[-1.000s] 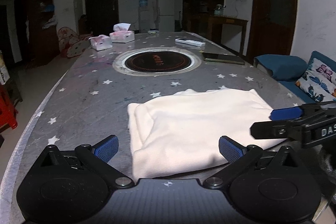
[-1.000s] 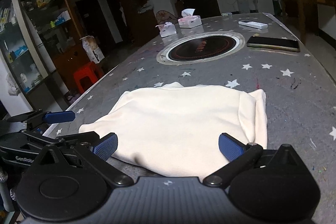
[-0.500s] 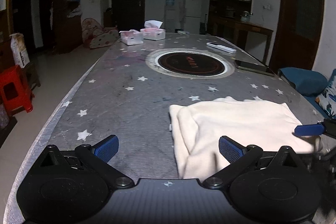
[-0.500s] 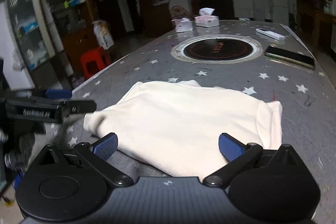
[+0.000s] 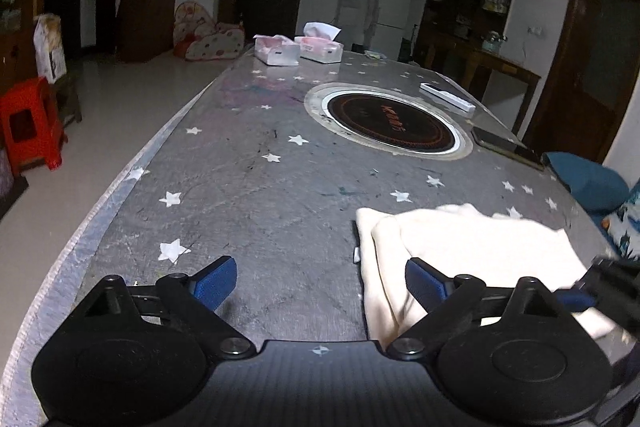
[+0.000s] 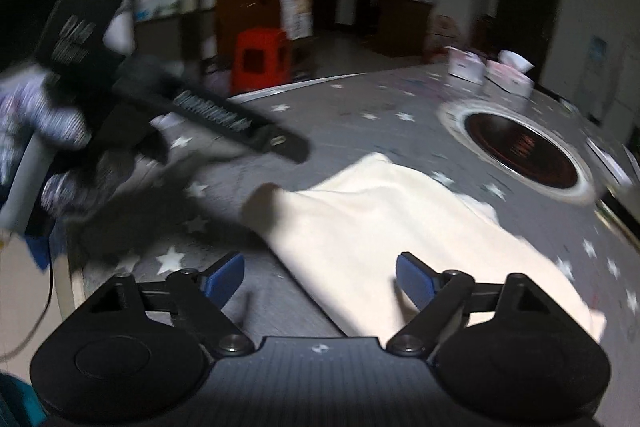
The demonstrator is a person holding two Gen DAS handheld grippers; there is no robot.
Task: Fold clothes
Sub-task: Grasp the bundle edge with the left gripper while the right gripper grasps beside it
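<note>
A folded cream garment lies flat on the grey star-patterned table. My left gripper is open and empty, over bare table just left of the garment's left edge. My right gripper is open and empty, low over the garment's near edge; the right wrist view is blurred by motion. The left gripper's body shows at the left of the right wrist view. The right gripper's blue tip shows at the right edge of the left wrist view.
A round black induction hob is set in the table's middle. Two tissue boxes, a white remote and a dark phone lie beyond it. A red stool stands left of the table; blue cushions lie to the right.
Both grippers have swung left: the garment slid to the right in both views. The left gripper has come off the garment over bare table. Both stay open.
</note>
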